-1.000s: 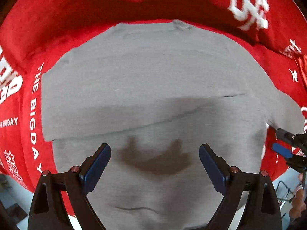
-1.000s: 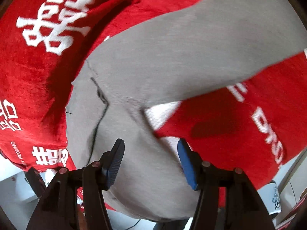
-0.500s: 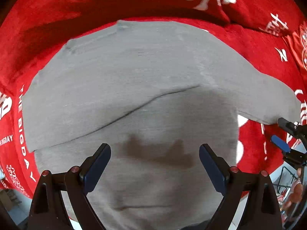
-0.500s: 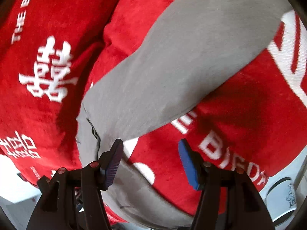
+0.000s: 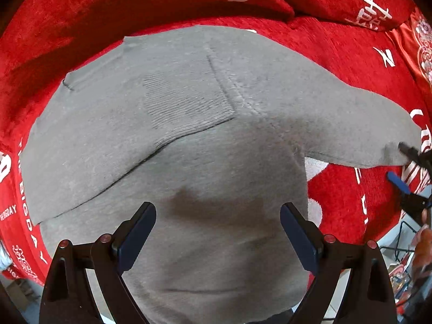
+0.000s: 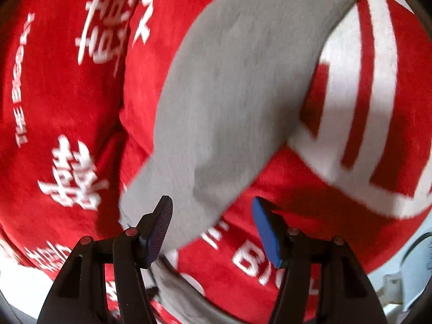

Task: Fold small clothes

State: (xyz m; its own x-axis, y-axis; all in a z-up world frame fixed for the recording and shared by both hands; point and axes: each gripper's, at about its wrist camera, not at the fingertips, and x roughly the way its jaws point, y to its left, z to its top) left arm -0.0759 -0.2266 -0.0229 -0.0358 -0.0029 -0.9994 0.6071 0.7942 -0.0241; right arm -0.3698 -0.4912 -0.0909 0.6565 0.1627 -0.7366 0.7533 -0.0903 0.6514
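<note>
Left wrist view: left gripper (image 5: 218, 239) points straight down over the grey sweater (image 5: 172, 145), jaws wide apart, nothing between them, only their shadow on the knit. Sweater lies flat on the red blanket (image 5: 351, 54) covering the surface, filling the frame centre. Since a second ago the view has slid across the garment: the folded-in sleeve (image 5: 121, 124) now sits left of centre with its ribbed cuff near mid-frame, and the other sleeve (image 5: 359, 124) has come fully into view, stretching to the right edge. Right gripper (image 5: 405, 167) shows there, just at that cuff, not on it yet.

Right wrist view (blurred): right gripper (image 6: 213, 229) jaws apart, empty, the unfolded sleeve (image 6: 237, 94) passing between and below them. Earlier the sweater body was under it; now only the sleeve, so the hand has travelled outward along it. Sleeve's long axis runs diagonally, lower left to upper right, cuff at top right.

Judgement: one sleeve folded, second sleeve fold is next; the grasp is not made.
</note>
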